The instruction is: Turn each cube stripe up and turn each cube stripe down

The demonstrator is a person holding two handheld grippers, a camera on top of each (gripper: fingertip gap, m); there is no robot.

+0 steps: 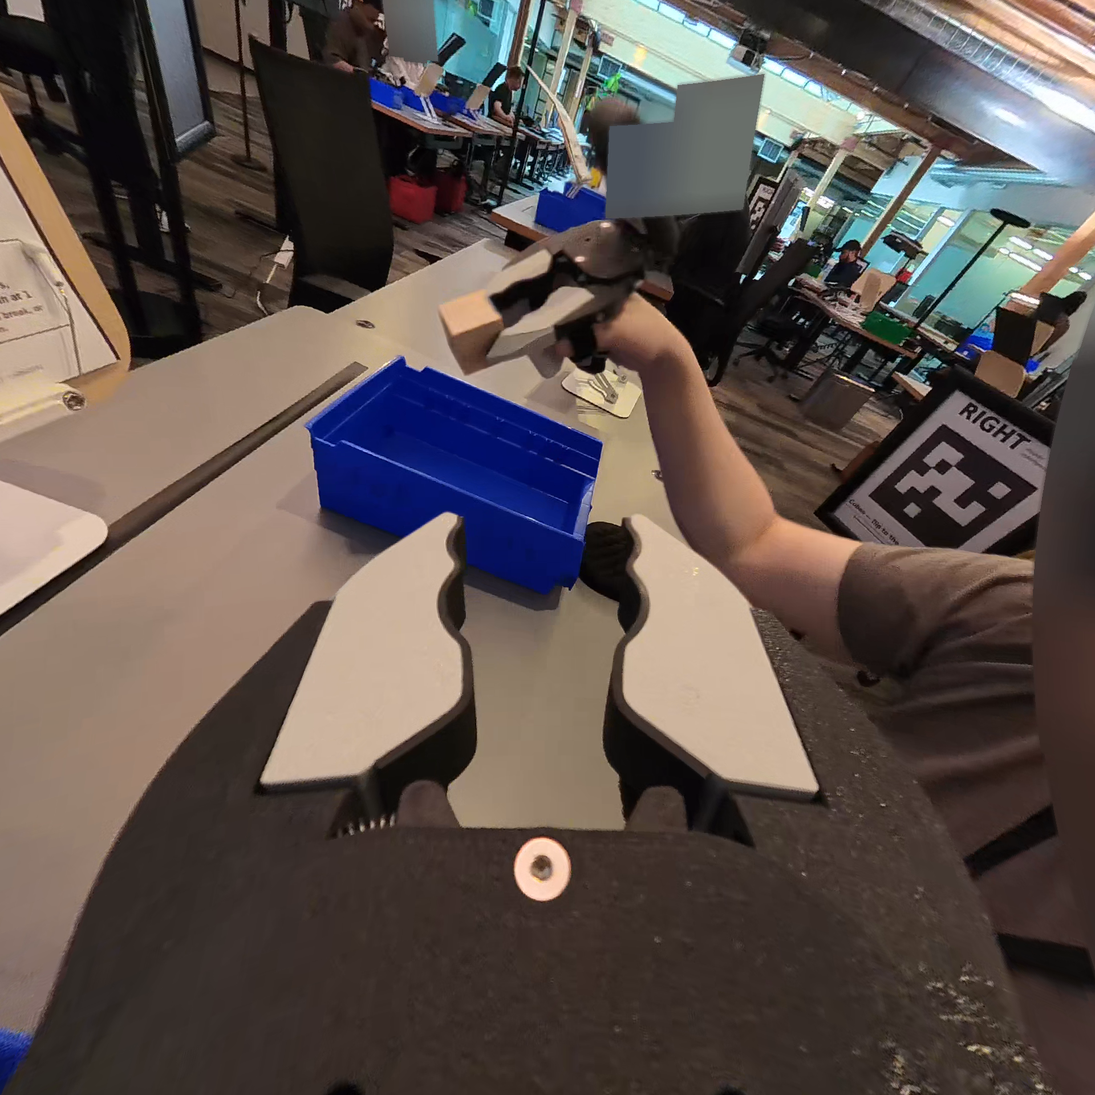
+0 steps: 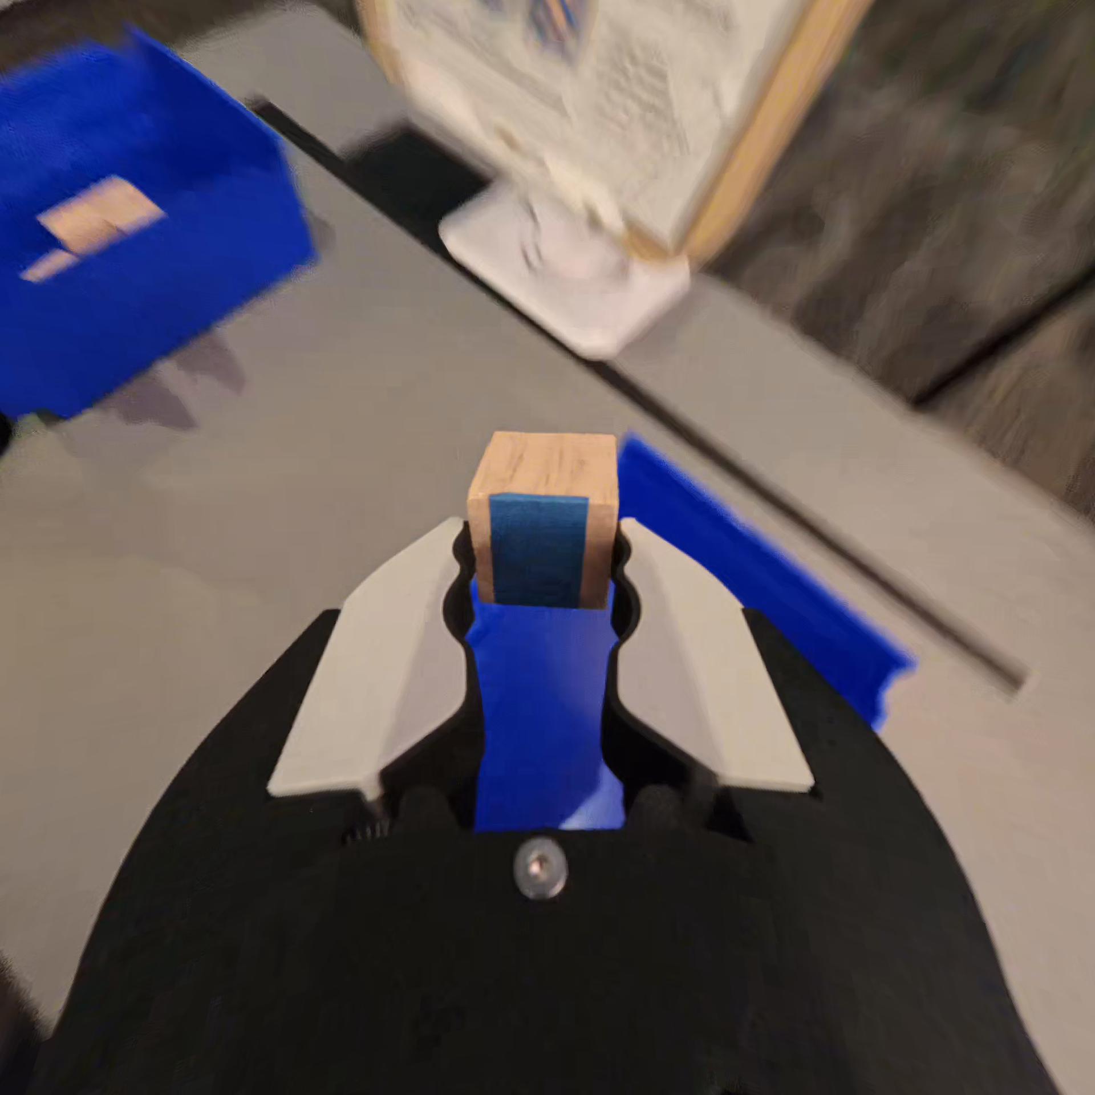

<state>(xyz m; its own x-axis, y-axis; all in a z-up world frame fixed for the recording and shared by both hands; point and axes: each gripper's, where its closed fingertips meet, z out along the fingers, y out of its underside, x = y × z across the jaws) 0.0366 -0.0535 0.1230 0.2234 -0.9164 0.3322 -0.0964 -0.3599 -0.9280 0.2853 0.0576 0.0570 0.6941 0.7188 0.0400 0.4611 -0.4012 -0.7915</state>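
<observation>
1. Nearest the right wrist camera, the right gripper point(image 2: 542, 551) clamps a small pale wooden cube point(image 2: 542, 521) between its grey-plated fingers point(image 2: 403, 640), gripping two opposite bare side faces. This leaves the blue tape stripe point(image 2: 538, 548) exposed, so its orientation can be checked; it currently faces back toward the camera.
2. From the left wrist view, the same cube point(image 1: 471, 329) is held in the air above the grey bench point(image 1: 178, 592), beyond the open blue plastic bin point(image 1: 450, 474). Lifted clear of both, it can probably be rotated without obstruction.
3. The left gripper point(image 1: 542, 554) has its jaws apart and holds nothing. It sits low over the bench, just in front of the bin, likely standing by.
4. A second blue bin point(image 2: 118, 237), blurred by motion, holds pale wooden pieces point(image 2: 98, 219), apparently further cubes; their stripe orientation cannot be determined.
5. A white-based framed sign stand point(image 2: 569, 284) occupies the bench edge.
</observation>
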